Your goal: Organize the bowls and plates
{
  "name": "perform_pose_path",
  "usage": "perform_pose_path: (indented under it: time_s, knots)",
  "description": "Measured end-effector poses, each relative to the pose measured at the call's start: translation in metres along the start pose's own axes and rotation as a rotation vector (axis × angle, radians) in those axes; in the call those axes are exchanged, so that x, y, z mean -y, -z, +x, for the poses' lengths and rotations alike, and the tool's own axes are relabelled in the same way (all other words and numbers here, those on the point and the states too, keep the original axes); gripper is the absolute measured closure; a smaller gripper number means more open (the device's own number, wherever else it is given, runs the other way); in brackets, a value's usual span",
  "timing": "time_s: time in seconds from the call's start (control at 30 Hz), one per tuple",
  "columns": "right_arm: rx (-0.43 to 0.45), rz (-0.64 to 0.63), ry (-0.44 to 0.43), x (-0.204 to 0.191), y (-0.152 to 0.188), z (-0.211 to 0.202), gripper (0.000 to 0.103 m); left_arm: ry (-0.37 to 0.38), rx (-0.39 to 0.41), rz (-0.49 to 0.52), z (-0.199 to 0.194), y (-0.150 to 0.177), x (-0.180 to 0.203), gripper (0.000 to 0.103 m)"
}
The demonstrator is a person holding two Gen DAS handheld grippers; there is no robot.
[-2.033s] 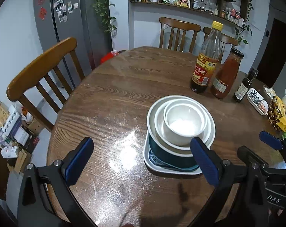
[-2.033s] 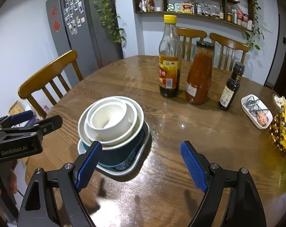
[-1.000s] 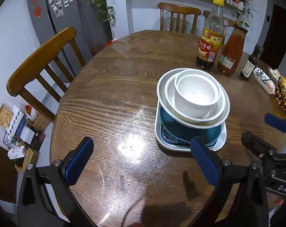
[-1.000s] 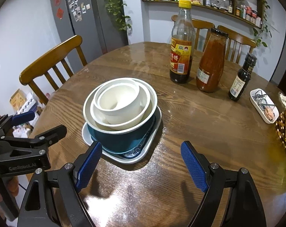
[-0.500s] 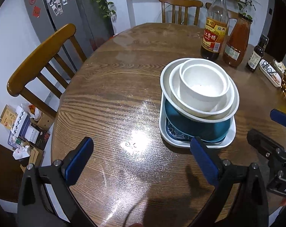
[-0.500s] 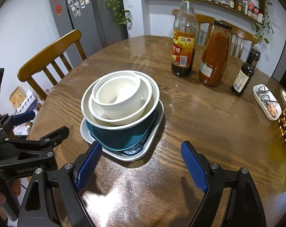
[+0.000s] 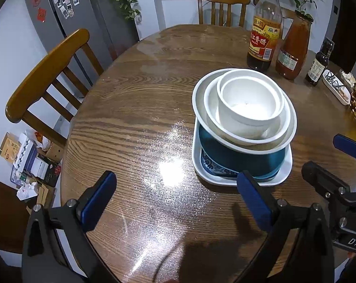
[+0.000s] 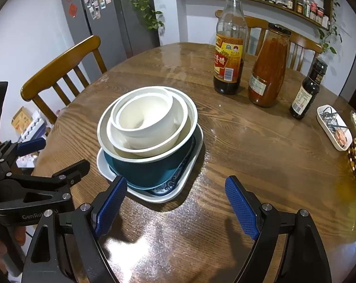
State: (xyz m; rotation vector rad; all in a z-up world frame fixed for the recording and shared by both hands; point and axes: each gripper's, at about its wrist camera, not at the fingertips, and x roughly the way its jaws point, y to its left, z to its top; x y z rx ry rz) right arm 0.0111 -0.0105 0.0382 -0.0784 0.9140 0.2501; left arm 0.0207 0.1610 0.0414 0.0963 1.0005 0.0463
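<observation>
Stack looks done: small white bowl (image 8: 143, 115) nested in teal bowl (image 8: 152, 167) on square plate (image 8: 189, 165); left gripper (image 7: 175, 200) & right gripper (image 8: 175, 207) both jaws apart, empty, so prob. next move is just backing clear w/o nudging it

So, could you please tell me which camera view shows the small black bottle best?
The right wrist view: the black bottle stands whole and unblocked beside the red sauce jar, its label legible as a patch. The left wrist view shows the same bottle smaller, squeezed toward the right edge and darker.
</observation>
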Motion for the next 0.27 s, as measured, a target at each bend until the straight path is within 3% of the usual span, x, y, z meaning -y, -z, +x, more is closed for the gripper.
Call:
perform_pose_path:
  time_s: [0.27]
  knots:
    - [-0.001, -0.006, -0.004, -0.0007, -0.0013, 0.0017, 0.018, -0.004, 0.006, -0.002, 0.0010, -0.0019, 0.0016, 0.001]
